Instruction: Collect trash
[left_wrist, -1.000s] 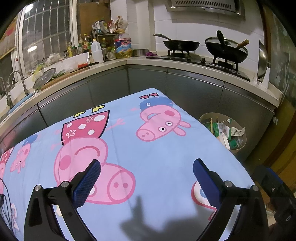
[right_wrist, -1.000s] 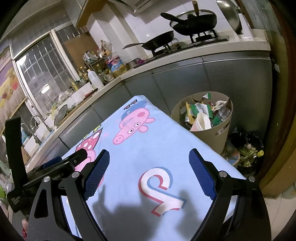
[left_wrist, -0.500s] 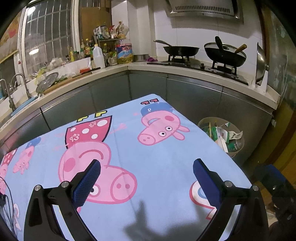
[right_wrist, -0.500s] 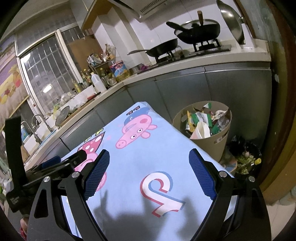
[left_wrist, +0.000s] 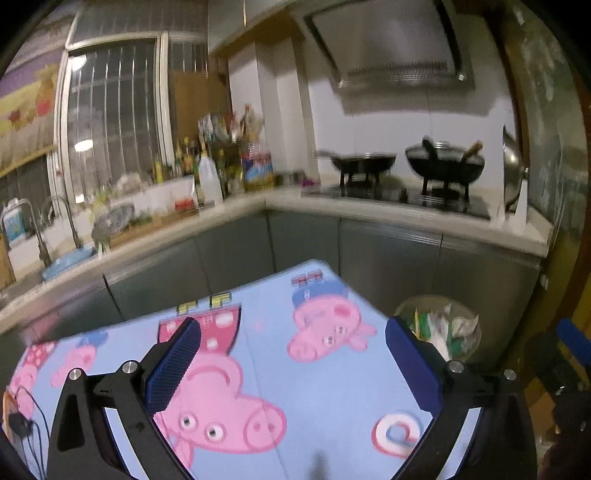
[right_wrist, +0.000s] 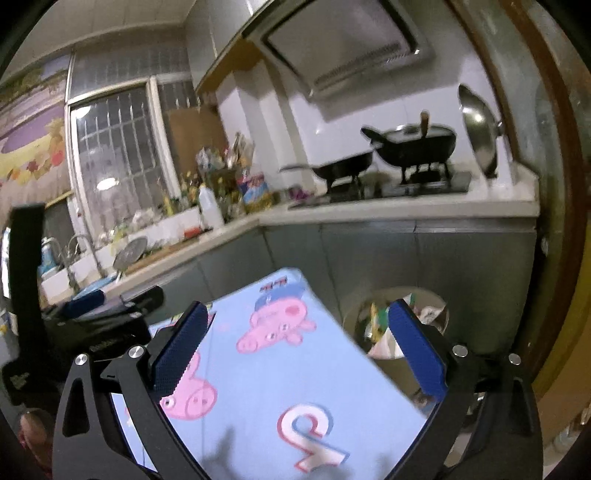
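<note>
Both hand-held grippers, left (left_wrist: 291, 354) and right (right_wrist: 295, 343), gape empty above the cloth; trash bin (left_wrist: 469, 325) (full) sits beyond, rightward.

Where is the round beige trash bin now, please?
The round beige trash bin, full of wrappers, stands on the floor at the right of both views, beside the far right corner of the blue cartoon-pig cloth and in front of the grey cabinet doors below the stove.
</note>
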